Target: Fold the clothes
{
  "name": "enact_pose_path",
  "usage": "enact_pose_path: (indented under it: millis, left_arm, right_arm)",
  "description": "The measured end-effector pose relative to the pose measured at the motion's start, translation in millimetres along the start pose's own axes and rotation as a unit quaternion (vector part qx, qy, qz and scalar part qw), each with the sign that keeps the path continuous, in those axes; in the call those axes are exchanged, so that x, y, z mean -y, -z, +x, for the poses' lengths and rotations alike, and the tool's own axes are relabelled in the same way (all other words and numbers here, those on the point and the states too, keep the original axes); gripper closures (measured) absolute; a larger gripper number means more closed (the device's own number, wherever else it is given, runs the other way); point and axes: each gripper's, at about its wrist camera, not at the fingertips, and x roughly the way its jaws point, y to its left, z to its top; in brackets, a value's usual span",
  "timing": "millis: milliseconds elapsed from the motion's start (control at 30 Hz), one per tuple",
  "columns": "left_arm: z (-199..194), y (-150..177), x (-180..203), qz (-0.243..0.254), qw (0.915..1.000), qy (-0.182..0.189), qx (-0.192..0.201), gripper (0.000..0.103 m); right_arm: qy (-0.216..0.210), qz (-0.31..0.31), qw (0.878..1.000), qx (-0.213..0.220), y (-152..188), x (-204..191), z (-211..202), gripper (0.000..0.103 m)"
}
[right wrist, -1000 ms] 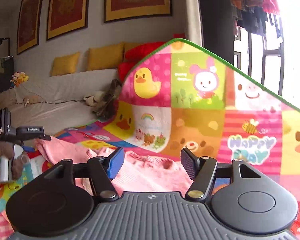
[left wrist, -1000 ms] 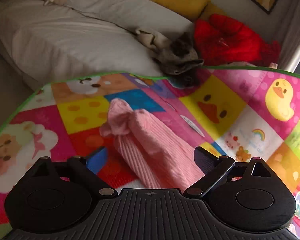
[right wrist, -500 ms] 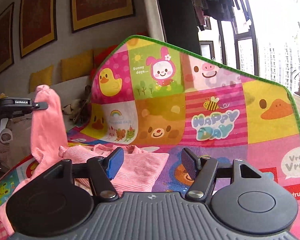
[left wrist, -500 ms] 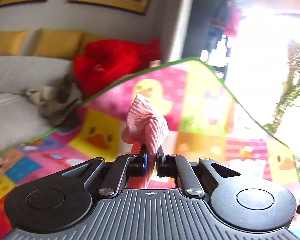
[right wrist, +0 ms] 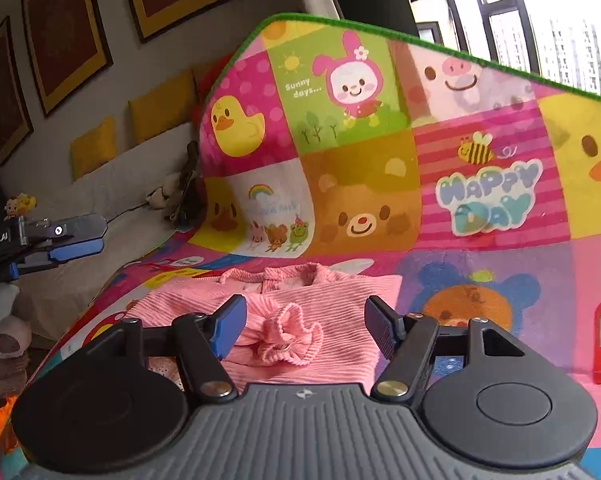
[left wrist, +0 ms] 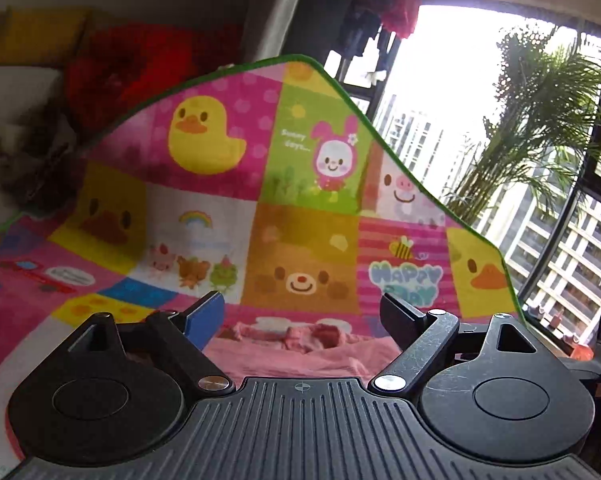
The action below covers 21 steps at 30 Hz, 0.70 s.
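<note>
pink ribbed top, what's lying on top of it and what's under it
A ruffled sleeve cuff lies folded across the pink ribbed top. Beneath is the cartoon play mat; the mat's print under the top is covered.

Two wrist views, each looking forward along its own fingers over a cartoon play mat.

Left wrist view: low and close above the mat [left wrist: 300,184], facing its upturned far end and the window [left wrist: 480,80] beyond the right finger; the pink garment [left wrist: 300,348] shows between the fingers. Right wrist view: close above the same garment [right wrist: 300,320] between its fingers, facing the same raised mat [right wrist: 380,160], with the framed pictures [right wrist: 60,52] beyond the left finger. Shared: mat panels, garment; the left gripper [right wrist: 76,240] appears outside the left finger.
</note>
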Motion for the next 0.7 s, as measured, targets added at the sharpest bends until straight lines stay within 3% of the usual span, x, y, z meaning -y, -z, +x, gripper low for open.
enact_pose_path:
  millis: [100, 200, 233, 333, 400, 567, 600, 700]
  left_arm:
    - [-2.9, 11.1, -19.6, -0.014, 0.9996, -0.009, -0.022, 0.011]
    - [-2.4, 18.4, -32.1, -0.017, 0.999, -0.008, -0.042, 0.01]
    - [-2.0, 19.8, -34.7, -0.016, 0.9988, -0.006, -0.047, 0.01]
    - [3.4, 22.7, -39.5, -0.014, 0.9985, -0.002, -0.053, 0.01]
    - [12.4, 25.8, -41.9, -0.021, 0.998, 0.0, -0.06, 0.01]
    - [45.6, 44.8, -39.7, -0.011, 0.9935, -0.019, -0.112, 0.01]
    - [50.5, 48.5, -38.8, 0.0, 0.9918, -0.035, -0.123, 0.01]
    - [58.2, 57.5, -44.8, 0.02, 0.9847, -0.077, -0.155, 0.01]
  right_arm:
    - [-0.002, -0.003, 0.999, -0.039, 6.1, -9.6, 45.9, 0.039]
    - [-0.003, -0.005, 0.998, -0.068, 9.7, -20.1, 74.7, 0.085]
    - [-0.002, -0.012, 0.998, -0.059, 7.2, -24.1, 73.0, 0.089]
    - [0.03, -0.053, 0.998, -0.01, -7.8, -29.9, 52.3, 0.09]
    - [0.059, -0.06, 0.996, -0.001, -18.4, -21.3, 41.4, 0.091]
    - [0.092, -0.071, 0.992, -0.057, 0.0, 7.2, 53.6, 0.088]
    - [0.094, -0.074, 0.991, -0.062, 6.1, 9.5, 55.5, 0.08]
    - [0.097, -0.081, 0.99, -0.064, 14.5, 11.1, 53.2, 0.071]
